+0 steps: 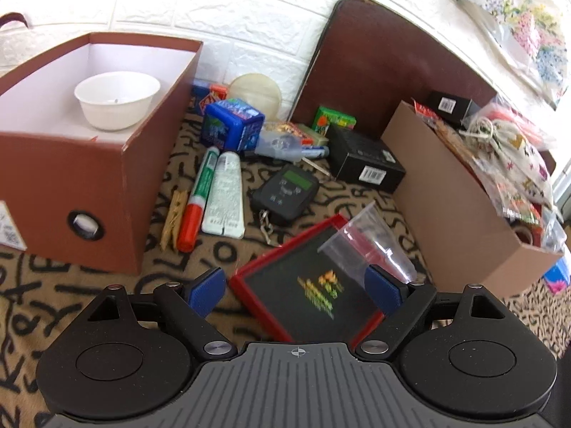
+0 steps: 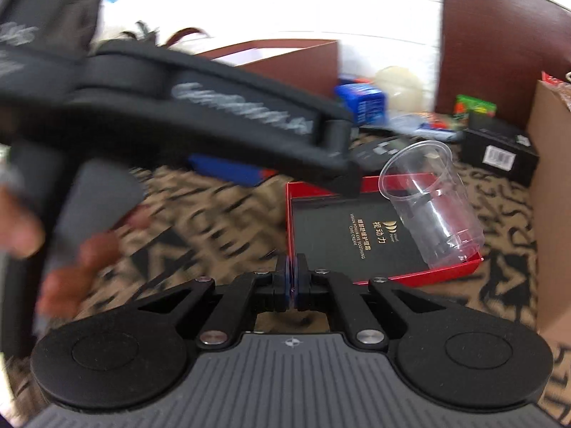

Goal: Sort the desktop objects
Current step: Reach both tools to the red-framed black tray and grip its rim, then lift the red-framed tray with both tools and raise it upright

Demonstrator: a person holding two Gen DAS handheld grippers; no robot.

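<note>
My left gripper (image 1: pixel 296 287) is open above the near end of a red-edged black box (image 1: pixel 307 285), with nothing between its blue pads. A clear plastic cup (image 1: pixel 371 246) lies tipped on that box beside the right pad. In the right wrist view the same cup (image 2: pixel 431 207) lies on the red-edged box (image 2: pixel 357 235). My right gripper (image 2: pixel 293 278) is shut and empty just short of the box's near edge. The left gripper body (image 2: pixel 200 114) crosses the upper left of that view, blurred.
A brown box (image 1: pixel 71 164) holding a white bowl (image 1: pixel 116 98) stands at the left. A cardboard box (image 1: pixel 456 207) full of bags stands at the right. Between them lie a marker (image 1: pixel 196 203), a tube (image 1: pixel 225 196), a clothespin (image 1: pixel 173 219), a handheld scale (image 1: pixel 285 192), a black carton (image 1: pixel 364 160) and a blue box (image 1: pixel 232 125).
</note>
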